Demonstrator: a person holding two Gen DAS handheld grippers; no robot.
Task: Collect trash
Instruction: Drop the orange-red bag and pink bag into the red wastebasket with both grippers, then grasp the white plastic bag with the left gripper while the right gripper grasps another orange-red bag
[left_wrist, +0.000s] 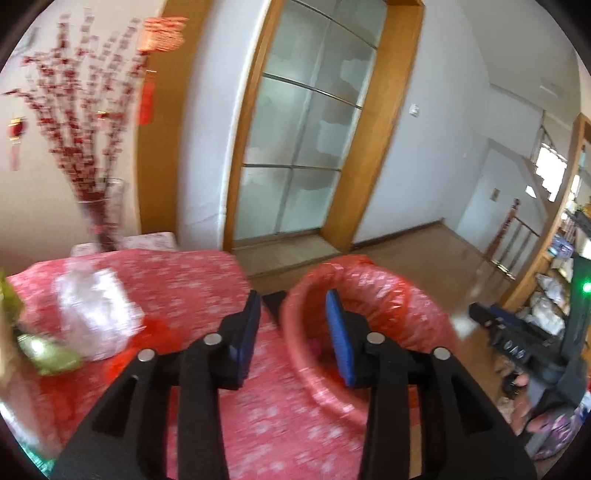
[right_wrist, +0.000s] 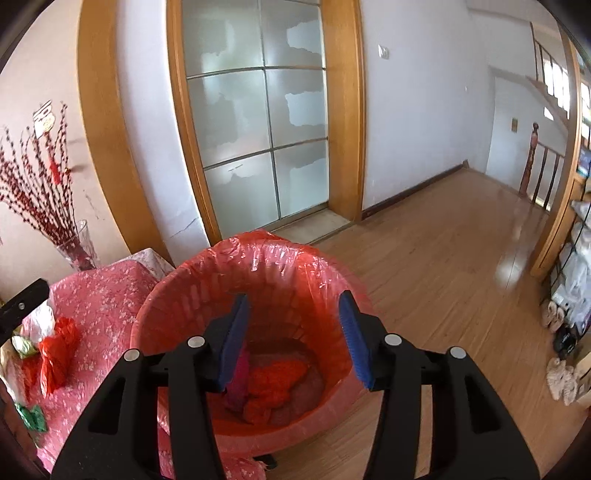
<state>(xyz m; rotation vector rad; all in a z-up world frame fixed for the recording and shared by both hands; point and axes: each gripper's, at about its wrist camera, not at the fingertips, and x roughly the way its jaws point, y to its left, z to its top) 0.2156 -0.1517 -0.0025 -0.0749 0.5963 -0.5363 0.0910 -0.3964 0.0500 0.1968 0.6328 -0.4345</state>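
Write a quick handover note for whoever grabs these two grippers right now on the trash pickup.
Left gripper: jaws open, empty, over the table's edge.
Right gripper: jaws open, empty, above the bin.
Red-lined trash bin stands on the floor beside the pink table.
Done: red and pink scraps already in the bin.
Left on the table: red bag, clear plastic, green wrappers.

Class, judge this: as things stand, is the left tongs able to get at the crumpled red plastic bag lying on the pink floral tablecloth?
Probably yes. The left tongs are open and empty, and the crumpled red plastic bag lies uncovered on the pink floral tablecloth, beside white plastic wrapping.
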